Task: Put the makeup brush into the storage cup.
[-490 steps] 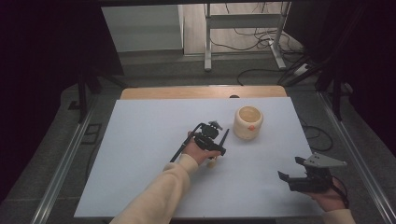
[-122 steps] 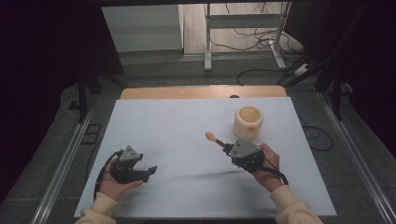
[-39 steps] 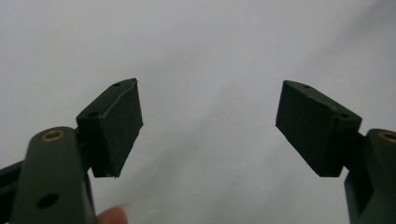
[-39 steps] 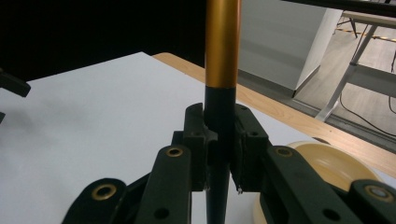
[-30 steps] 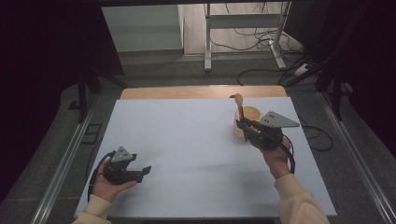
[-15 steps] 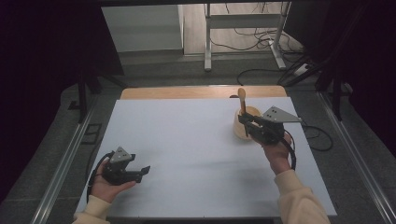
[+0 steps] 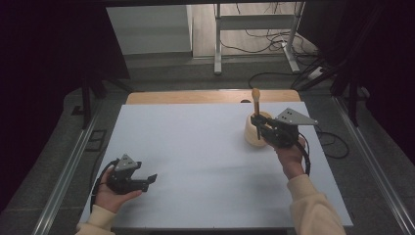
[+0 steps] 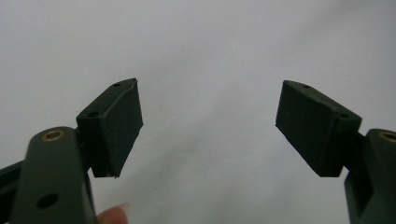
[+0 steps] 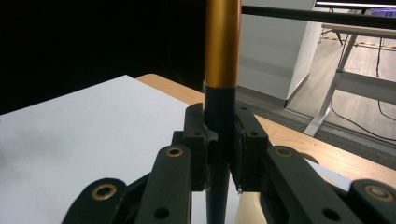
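At the right of the white surface (image 7: 205, 147), in the high view, the right gripper (image 7: 258, 128) is held level by the person's right hand (image 7: 289, 155), with its grey three-cornered plate on top. Its jaws are closed on a slender stick-like tool (image 7: 256, 105), which is gripped at the dark lower part of its shaft and stands upright. The tool's tan, rounded upper end is seen above the gripper, against the wooden strip (image 7: 195, 96) at the far edge of the surface. Directly under the jaws stands a pale round cup (image 7: 252, 136), and the lower end of the tool is lined up with the cup's opening; whether the tip is inside or touches the cup cannot be told.

In the right gripper view the same grip is shown close up: the black shaft of the tool (image 9: 219, 116) is pinched between the two pads, and a golden section rises above them out of the top of the picture. A pale curve of the cup (image 9: 247, 212) is seen just below the jaws.

At the near left corner of the surface, the left gripper (image 7: 147, 180) is held low in the person's left hand (image 7: 110, 196), well apart from the cup. In the left gripper view its jaws stand wide apart, with nothing between the pads (image 8: 116, 128) but the bare white surface (image 8: 205, 70).
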A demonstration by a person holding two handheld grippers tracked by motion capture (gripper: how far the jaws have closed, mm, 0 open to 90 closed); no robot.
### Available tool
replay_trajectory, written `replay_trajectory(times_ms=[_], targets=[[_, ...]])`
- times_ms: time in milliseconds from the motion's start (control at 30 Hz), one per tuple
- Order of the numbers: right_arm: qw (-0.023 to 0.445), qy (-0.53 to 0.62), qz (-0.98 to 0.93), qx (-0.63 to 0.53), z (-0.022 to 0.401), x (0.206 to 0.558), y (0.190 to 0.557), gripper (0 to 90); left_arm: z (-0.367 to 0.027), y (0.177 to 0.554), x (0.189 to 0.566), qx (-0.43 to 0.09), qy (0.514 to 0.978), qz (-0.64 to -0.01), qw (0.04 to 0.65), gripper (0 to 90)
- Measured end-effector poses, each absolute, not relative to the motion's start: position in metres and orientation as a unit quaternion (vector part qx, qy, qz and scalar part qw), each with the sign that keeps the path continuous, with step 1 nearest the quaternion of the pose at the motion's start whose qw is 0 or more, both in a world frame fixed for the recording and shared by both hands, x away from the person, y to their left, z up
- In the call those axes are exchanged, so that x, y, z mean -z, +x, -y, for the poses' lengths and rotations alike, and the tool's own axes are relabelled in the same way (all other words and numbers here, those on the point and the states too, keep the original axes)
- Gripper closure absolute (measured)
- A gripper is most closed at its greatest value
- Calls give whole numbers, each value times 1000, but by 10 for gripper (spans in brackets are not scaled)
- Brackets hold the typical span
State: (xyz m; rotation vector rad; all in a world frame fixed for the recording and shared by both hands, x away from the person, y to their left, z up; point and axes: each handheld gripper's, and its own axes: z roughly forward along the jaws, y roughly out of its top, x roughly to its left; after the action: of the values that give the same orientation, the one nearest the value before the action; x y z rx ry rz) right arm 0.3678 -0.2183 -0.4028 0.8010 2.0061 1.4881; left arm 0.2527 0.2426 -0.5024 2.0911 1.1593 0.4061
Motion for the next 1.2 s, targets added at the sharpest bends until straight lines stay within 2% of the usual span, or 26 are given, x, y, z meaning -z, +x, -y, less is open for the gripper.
replay_trajectory(times_ms=[1200], targets=[[266, 316, -714, -565, 233, 399, 393, 785, -245, 252, 501, -159, 805, -450, 354, 231]])
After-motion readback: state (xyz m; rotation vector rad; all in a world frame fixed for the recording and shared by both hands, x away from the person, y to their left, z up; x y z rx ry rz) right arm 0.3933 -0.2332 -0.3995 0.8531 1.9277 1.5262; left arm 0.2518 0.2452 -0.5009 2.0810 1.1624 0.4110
